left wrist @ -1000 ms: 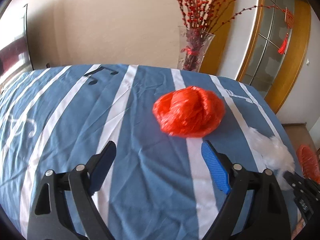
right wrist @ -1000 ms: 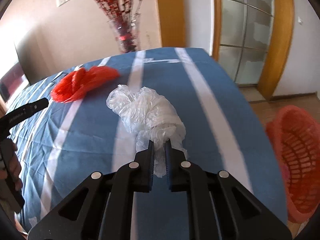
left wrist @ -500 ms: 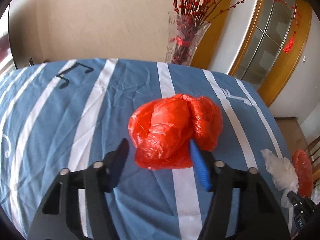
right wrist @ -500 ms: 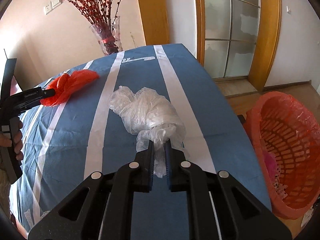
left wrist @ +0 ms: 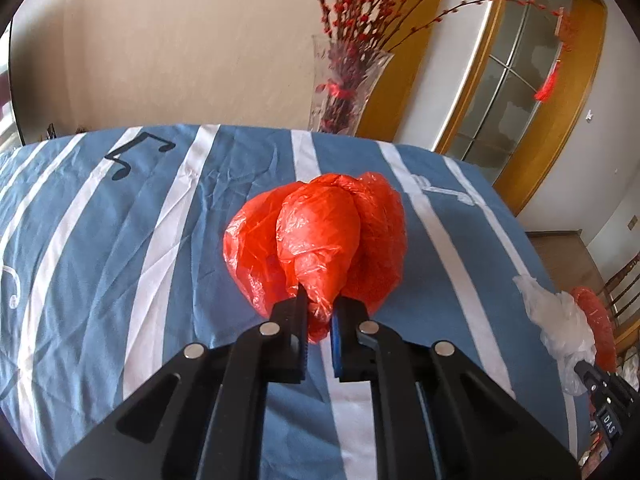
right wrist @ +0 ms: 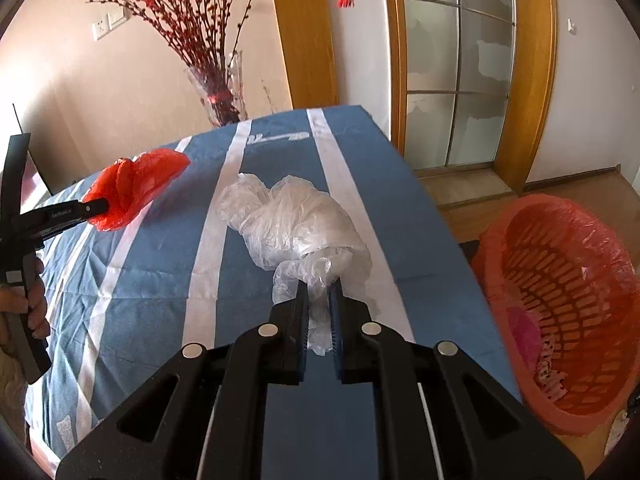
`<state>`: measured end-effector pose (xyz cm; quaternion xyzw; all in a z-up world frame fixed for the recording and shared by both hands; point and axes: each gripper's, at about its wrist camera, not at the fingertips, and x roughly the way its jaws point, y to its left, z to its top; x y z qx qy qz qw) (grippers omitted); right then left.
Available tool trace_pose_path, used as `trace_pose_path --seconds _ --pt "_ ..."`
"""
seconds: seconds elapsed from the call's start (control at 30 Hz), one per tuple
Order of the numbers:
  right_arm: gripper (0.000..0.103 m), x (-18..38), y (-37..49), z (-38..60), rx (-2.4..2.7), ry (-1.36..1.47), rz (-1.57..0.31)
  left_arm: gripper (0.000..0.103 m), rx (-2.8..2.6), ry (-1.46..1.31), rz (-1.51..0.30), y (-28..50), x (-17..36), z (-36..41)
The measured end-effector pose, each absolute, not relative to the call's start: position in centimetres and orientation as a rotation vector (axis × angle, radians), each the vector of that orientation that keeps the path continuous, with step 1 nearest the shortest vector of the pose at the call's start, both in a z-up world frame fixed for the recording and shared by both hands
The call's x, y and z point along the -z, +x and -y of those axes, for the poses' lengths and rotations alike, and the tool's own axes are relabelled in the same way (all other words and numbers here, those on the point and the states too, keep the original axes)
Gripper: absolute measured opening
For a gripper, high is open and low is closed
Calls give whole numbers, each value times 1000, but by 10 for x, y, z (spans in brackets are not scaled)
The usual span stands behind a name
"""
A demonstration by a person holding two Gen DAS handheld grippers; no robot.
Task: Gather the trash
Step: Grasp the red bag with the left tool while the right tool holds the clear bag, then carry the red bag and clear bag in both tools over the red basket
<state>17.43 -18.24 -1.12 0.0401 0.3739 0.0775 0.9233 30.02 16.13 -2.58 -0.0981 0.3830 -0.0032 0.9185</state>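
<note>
Pinching red bag (left wrist: 320, 240), left gripper (left wrist: 320, 320) side lettering unreadable

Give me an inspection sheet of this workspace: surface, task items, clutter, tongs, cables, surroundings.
Surface: table under a wrinkled blue cloth with white stripes.
Job's things: red plastic bag and clear plastic bag, both crumpled; orange basket beside the table, lined with red plastic.
Clutter: nothing seen.
Tongs: left tongs shut on the red plastic bag; right tongs shut on the clear plastic bag.
Cables: nothing seen.
Surroundings: glass vase of red branches, wood-framed glass door.
</note>
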Motion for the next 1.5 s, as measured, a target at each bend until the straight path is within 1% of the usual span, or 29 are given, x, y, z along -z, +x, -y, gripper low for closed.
trace_pose_path --seconds 0.27,0.57,1.0,1.5 --pt "10 -10 155 198 -143 90 -710 10 52 -189 -748 277 4 -138" --pt "10 -28 129 230 -89 112 -649 10 151 -169 -725 252 -15 -85" --pt "10 -38 92 312 103 211 -568 10 329 -149 -747 232 -15 12" --pt "10 -24 70 387 262 336 -552 10 486 -149 -800 219 -4 113"
